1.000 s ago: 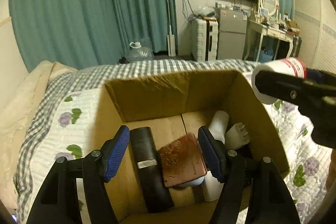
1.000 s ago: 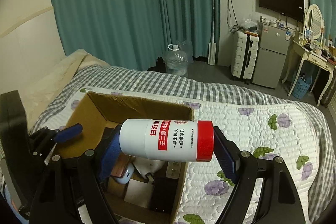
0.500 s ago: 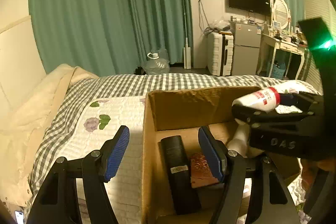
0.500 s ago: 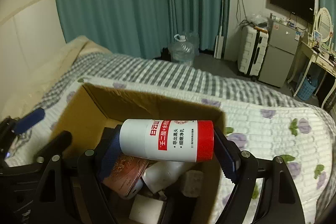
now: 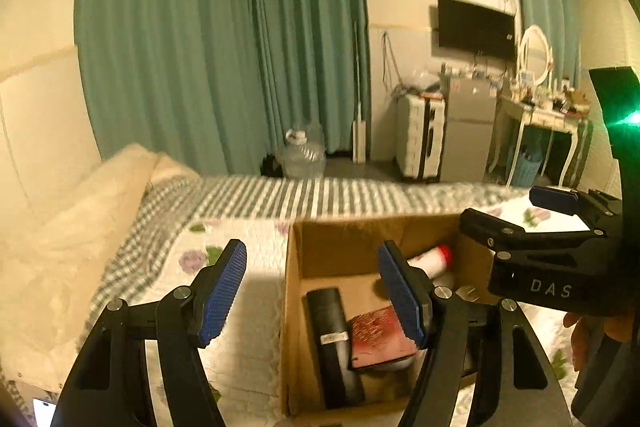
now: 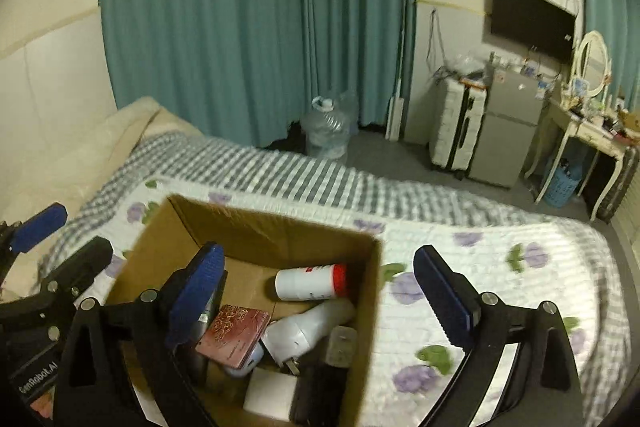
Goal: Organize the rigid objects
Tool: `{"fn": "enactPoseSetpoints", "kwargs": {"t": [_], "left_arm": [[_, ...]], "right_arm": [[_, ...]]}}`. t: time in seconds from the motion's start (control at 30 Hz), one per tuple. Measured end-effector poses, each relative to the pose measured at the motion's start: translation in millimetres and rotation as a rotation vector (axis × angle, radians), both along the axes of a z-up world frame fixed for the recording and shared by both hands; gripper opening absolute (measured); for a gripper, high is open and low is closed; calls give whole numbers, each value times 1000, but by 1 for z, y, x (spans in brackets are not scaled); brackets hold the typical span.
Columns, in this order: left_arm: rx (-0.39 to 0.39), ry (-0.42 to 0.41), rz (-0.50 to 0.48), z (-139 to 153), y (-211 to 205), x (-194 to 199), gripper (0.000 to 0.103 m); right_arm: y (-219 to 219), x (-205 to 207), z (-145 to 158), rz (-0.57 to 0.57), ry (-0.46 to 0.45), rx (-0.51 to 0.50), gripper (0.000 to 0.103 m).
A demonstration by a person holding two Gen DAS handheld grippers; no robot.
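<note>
Bottle (image 6: 310, 283) lying in box (image 6: 372, 291); right tongs (image 6: 320, 301) spread, empty; left tongs (image 5: 312, 293) spread; lift right tongs straight up, clear of rim

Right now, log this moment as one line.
right gripper: open, empty | left gripper: open, empty | red-capped white bottle: lying in cardboard box | box: on bed
</note>
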State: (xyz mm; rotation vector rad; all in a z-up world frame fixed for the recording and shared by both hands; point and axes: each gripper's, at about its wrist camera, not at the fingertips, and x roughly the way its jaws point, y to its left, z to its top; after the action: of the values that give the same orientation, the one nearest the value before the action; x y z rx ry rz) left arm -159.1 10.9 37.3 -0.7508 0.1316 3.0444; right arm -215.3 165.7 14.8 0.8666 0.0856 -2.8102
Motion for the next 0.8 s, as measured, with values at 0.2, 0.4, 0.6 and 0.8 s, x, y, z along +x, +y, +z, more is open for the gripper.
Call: {"fn": "enactPoseSetpoints", "kwargs": {"t": [0.2,0.4,0.6,0.8], "left_arm": [[-7,139,-16,61,6,56,73],[2,256,-9,108,4,103,78],[-23,312,-24,121,11,135,79],[-34,300,-28,104,15,150,79]], "right_arm": [[21,64,69,-38,121,-24,103],[32,127,113,-52,222,0,103],[44,173,128,-75,289,-23,103],[49,194,118,-90,311,-33,103]]}}
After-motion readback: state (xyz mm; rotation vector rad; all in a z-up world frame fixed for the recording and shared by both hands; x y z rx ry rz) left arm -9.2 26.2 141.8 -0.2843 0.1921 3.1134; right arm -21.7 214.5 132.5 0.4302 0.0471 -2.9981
